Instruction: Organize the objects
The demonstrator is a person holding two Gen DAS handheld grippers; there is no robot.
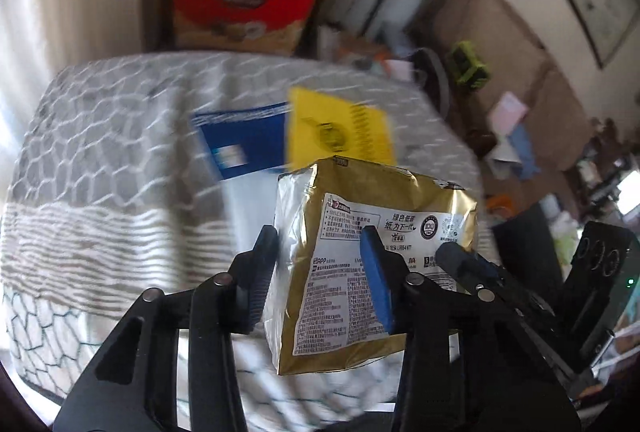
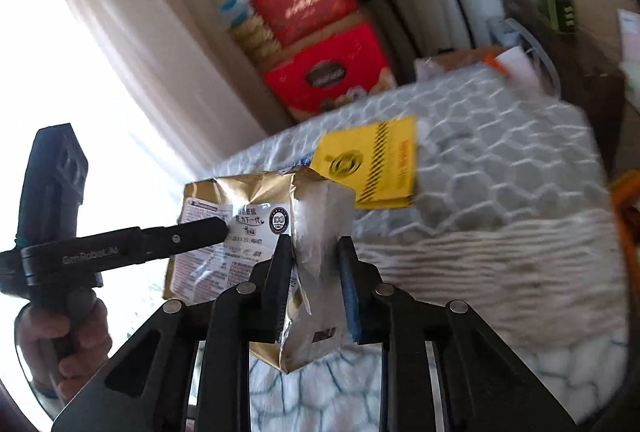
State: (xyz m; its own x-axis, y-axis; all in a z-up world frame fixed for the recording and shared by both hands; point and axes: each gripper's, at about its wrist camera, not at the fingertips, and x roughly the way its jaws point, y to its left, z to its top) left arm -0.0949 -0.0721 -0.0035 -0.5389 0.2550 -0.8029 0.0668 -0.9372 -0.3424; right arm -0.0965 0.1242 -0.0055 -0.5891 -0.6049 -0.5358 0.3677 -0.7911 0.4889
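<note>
Gold tissue pack (image 1: 372, 256) label reads "APP", gripped by both claws.

Grey patterned bed (image 1: 120, 160), blue booklet (image 1: 244, 140), yellow booklet (image 1: 340, 128) lying on it

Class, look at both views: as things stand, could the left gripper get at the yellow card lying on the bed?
Probably not yet. The left gripper is closed on the gold packet, which the right gripper also grips, and the packet hangs between it and the yellow card.

One gold packet (image 1: 372, 260), one yellow card (image 1: 340, 130), one blue booklet (image 1: 244, 142), two tools (image 1: 320, 272)
</note>
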